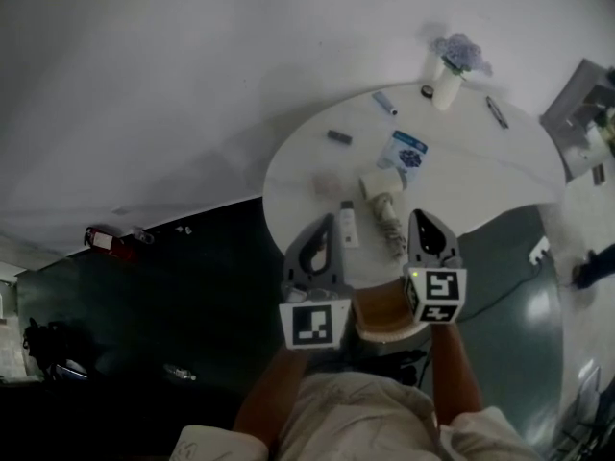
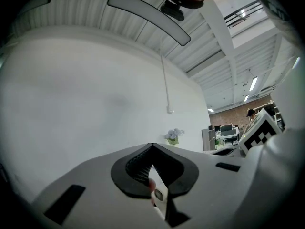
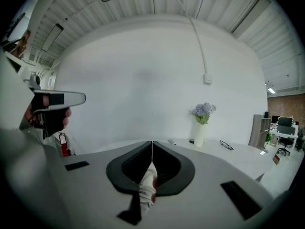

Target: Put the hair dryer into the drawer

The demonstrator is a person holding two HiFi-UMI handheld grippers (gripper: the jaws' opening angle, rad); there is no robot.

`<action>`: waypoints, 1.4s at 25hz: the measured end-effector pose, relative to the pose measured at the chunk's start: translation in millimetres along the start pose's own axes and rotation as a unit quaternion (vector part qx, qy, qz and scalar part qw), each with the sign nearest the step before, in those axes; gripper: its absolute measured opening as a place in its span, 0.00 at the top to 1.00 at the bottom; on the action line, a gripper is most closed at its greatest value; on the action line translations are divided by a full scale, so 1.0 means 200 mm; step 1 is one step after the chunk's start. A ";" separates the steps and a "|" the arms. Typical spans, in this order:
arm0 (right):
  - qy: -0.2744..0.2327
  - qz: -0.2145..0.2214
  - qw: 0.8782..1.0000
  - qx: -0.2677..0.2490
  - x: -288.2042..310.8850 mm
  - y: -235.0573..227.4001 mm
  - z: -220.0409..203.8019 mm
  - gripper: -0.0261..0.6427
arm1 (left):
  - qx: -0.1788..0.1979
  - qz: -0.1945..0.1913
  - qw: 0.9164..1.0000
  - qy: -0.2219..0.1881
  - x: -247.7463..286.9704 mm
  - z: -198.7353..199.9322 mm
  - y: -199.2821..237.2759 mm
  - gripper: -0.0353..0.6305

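worktop (image 1: 480, 176): round, white, on a dark floor, against a pale wall
hair dryer (image 1: 378, 182): looks to be the white blocky body lying on the worktop near its near edge; can't tell more of its shape
cord (image 1: 390, 219): white, wound into a bundle, touching the dryer's near side and running toward the worktop edge
left tool (image 1: 329, 221): at the near edge of the worktop, pointing level across it; jaws together at the tips, nothing held
right tool (image 1: 423, 221): just right of the cord bundle, tipped slightly down; jaws closed tight, empty; the wound cord shows through the gap under its tips in the right gripper view
dryer vs tools: between the two tools and a little ahead of them, closer to the right one, touched by neither
white stick item (image 1: 348, 224): flat on the worktop just right of the left tool, dark at its far end
packet (image 1: 407, 149): blue and white, just beyond the dryer
pale flat thing (image 1: 325, 182): left of the dryer, too faint to name
small dark item (image 1: 338, 137): further back on the left
small tube (image 1: 385, 103): far side, near the vase
vase (image 1: 445, 86): white, upright at the far edge, pale blue flowers in it
glasses (image 1: 497, 111): right of the vase
tan curved thing (image 1: 384, 313): below the worktop edge between the tools, can't tell what
fire extinguisher (image 1: 106, 241): red, on the floor by the wall, left
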State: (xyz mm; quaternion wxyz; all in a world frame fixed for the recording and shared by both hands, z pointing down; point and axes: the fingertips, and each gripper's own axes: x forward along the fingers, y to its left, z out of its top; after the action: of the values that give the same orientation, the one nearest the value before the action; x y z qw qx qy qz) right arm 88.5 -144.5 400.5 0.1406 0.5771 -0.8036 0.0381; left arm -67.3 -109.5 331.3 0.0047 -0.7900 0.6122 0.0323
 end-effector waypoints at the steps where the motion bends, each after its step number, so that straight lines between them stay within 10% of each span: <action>1: 0.007 0.004 1.000 -0.002 0.02 0.01 -0.03 0.94 | 0.001 0.001 1.000 -0.002 -0.01 0.00 0.01 0.95; 23: 0.214 0.089 0.973 -0.019 0.47 0.12 -0.62 0.57 | 0.004 0.034 0.999 0.007 -0.08 -0.02 0.16 0.95; 35: 0.286 0.094 0.953 -0.012 0.64 0.13 -0.86 0.53 | -0.001 0.047 0.999 0.025 -0.08 -0.08 0.21 0.95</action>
State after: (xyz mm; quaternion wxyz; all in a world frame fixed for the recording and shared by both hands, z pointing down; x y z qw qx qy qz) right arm 58.4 -215.4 603.2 0.3676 0.4621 -0.7806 0.2047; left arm -110.3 -105.0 349.9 -0.0132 -0.7611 0.6483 0.0135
